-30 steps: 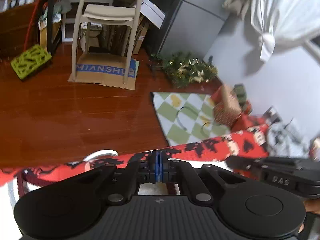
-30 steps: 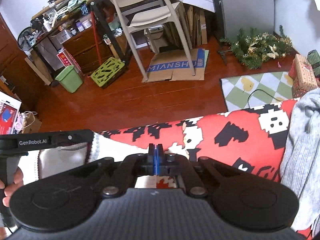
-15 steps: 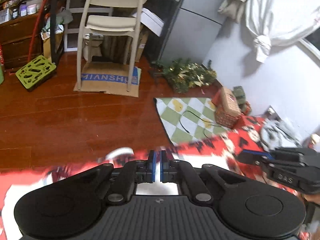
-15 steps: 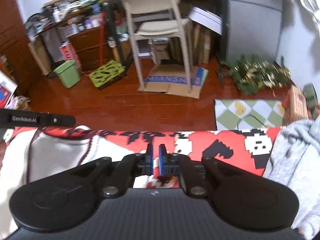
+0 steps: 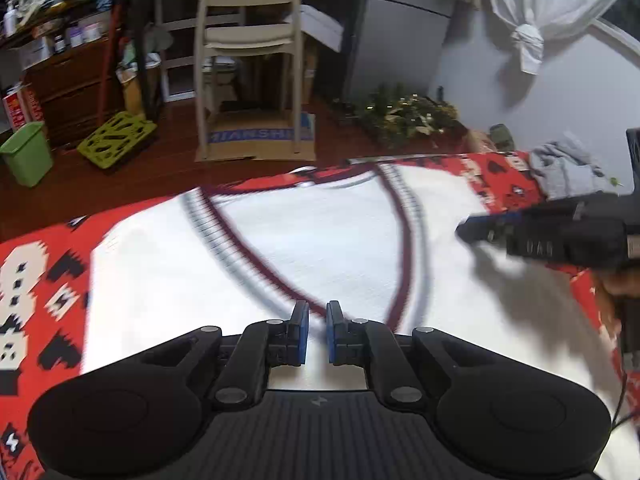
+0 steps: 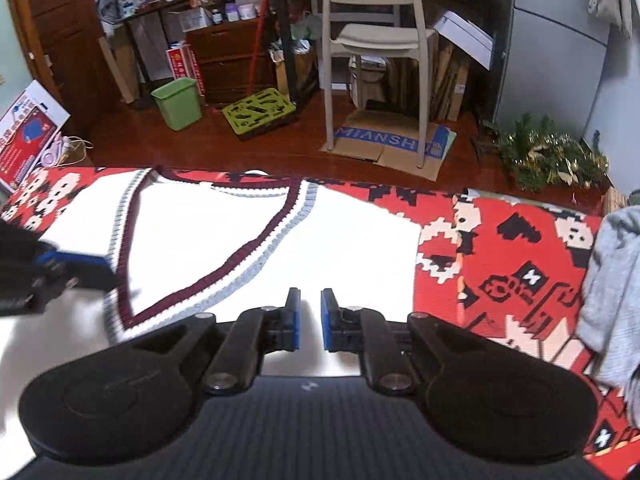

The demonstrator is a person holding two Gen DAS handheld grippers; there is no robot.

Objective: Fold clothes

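Lying flat on a red patterned blanket [image 6: 516, 248], a white sweater [image 6: 208, 232] with a dark-red and grey V-neck fills the middle of both views. Only the right wrist view shows a picture box [image 6: 28, 132] leaning at far left, while only the left wrist view shows a knotted white curtain [image 5: 528, 40] at upper right (both catch the green bin [image 6: 178, 102], beige chair [image 6: 376, 36] and grey garment [image 5: 568, 170]). The left gripper [image 5: 317, 332] and right gripper [image 6: 307, 319] each hover over the sweater's near part, jaws slightly spread with nothing between them.
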